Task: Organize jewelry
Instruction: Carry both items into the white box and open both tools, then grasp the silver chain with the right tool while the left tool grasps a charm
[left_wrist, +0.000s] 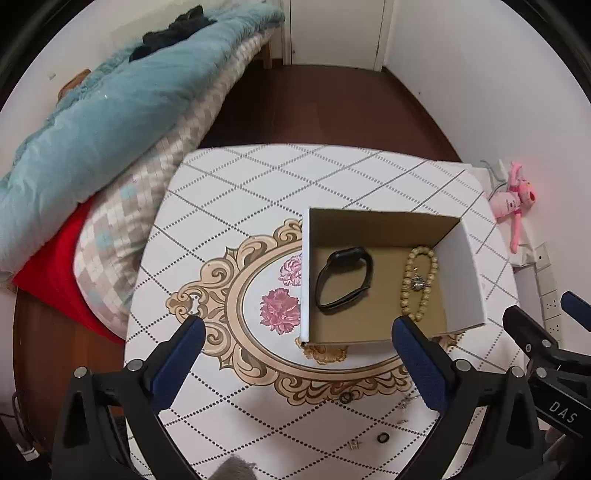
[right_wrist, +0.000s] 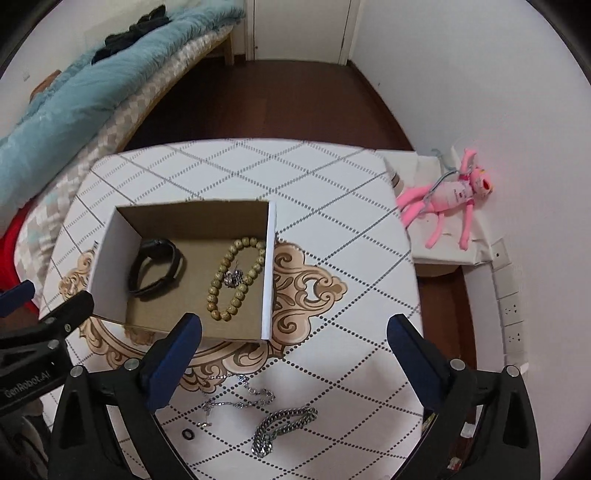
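An open cardboard box stands on the patterned table. In it lie a black wristband, a tan bead bracelet and a small silver piece on the bracelet. On the table near me lie a thick silver chain, a thin silver chain and small black rings. My left gripper is open and empty, in front of the box. My right gripper is open and empty, above the chains.
The table has a bed with a teal blanket and a red sheet on its left. A pink plush toy lies on a white shelf at the right, by wall sockets. Dark wood floor lies beyond.
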